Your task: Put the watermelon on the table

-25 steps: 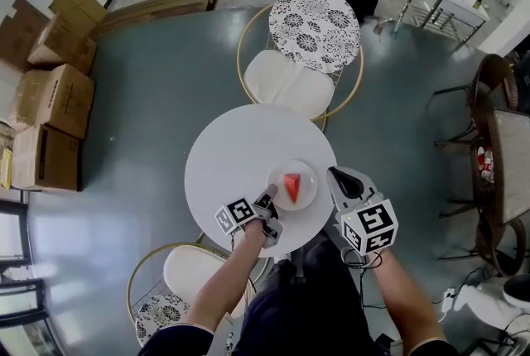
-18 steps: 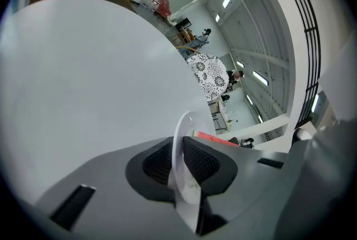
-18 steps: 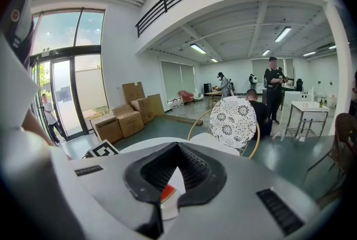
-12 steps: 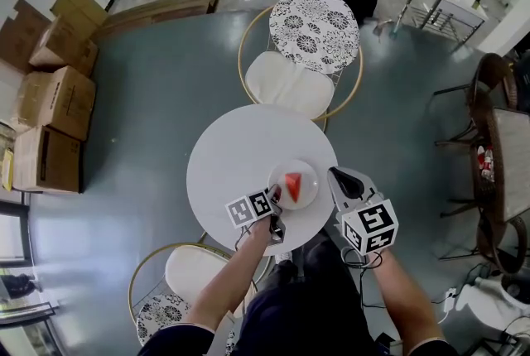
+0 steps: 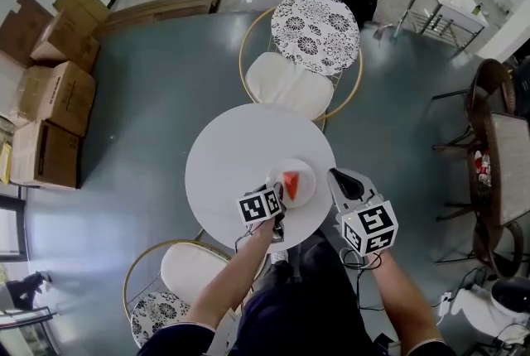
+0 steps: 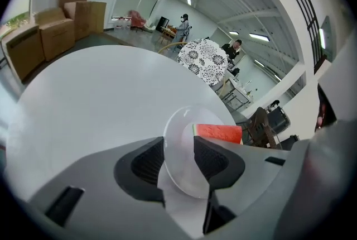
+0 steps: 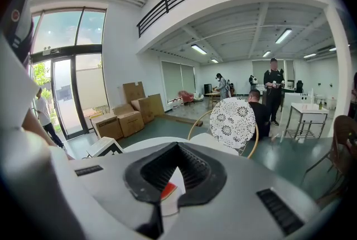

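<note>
Jaws of left hand-held gripper just been opening, now wide, plate rim loose between them | right hand-held gripper shut, empty, beside plate | watermelon on plate on counter | lies as job wants, likely done

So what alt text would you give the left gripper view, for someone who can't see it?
Looking along the left gripper, whose jaws have just been opening: they stand apart with the rim of a white plate between them, a red watermelon slice on it. The plate sits on a round white table.
</note>
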`<control>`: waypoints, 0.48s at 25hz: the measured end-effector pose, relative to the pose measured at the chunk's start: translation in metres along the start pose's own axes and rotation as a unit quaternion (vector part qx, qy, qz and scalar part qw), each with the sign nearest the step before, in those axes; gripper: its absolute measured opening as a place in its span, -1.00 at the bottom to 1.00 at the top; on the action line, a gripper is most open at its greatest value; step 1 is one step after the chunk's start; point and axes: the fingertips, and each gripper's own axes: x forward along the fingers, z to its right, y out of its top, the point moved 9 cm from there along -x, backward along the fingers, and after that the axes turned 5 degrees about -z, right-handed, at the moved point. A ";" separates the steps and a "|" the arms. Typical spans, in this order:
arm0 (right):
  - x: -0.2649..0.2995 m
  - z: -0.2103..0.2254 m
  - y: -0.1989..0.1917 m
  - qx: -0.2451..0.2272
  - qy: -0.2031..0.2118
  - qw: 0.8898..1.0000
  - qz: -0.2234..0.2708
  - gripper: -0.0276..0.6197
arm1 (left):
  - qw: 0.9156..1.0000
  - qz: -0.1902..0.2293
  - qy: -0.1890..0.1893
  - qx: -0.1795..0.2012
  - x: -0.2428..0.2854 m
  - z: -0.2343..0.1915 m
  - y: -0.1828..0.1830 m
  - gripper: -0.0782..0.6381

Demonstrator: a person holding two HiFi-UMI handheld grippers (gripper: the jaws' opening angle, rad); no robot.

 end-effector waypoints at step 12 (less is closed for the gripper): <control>-0.002 -0.010 0.003 0.003 0.013 1.000 0.017 -0.91 | 0.998 0.036 -0.001 0.043 -0.041 -0.005 0.006 -0.29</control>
